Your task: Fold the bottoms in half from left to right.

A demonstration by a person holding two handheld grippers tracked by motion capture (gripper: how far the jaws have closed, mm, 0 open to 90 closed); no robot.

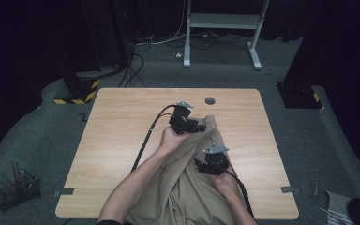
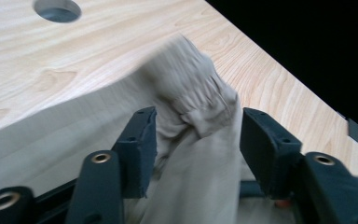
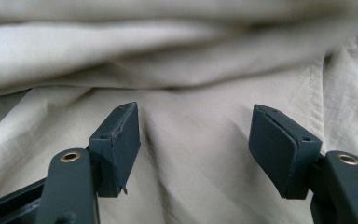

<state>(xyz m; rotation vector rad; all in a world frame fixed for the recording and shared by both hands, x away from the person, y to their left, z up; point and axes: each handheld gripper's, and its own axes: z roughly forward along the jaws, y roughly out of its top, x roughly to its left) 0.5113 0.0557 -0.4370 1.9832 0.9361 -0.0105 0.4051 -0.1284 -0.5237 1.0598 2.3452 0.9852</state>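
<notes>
A beige garment (image 1: pixel 187 187) lies on the wooden table (image 1: pixel 122 140), spread from the near edge toward the middle. Its gathered elastic cuff (image 2: pixel 191 88) reaches between the jaws of my left gripper (image 2: pixel 198 116), which stand apart; the cloth sags loosely between them without being pinched. In the high view the left gripper (image 1: pixel 201 126) sits at the garment's far tip. My right gripper (image 1: pixel 199 165) hovers over the middle of the fabric. Its jaws (image 3: pixel 193 109) are spread wide above smooth cloth (image 3: pixel 191 177), with a thick fold (image 3: pixel 121 46) beyond them.
A round cable hole (image 1: pixel 210 100) sits in the table's far middle. Grey tape tabs (image 1: pixel 64 192) mark the near corners. On the floor stand a wire basket (image 1: pixel 16 190) at the left, a hazard-striped base (image 1: pixel 77 91) and a white desk frame (image 1: pixel 222 28) behind.
</notes>
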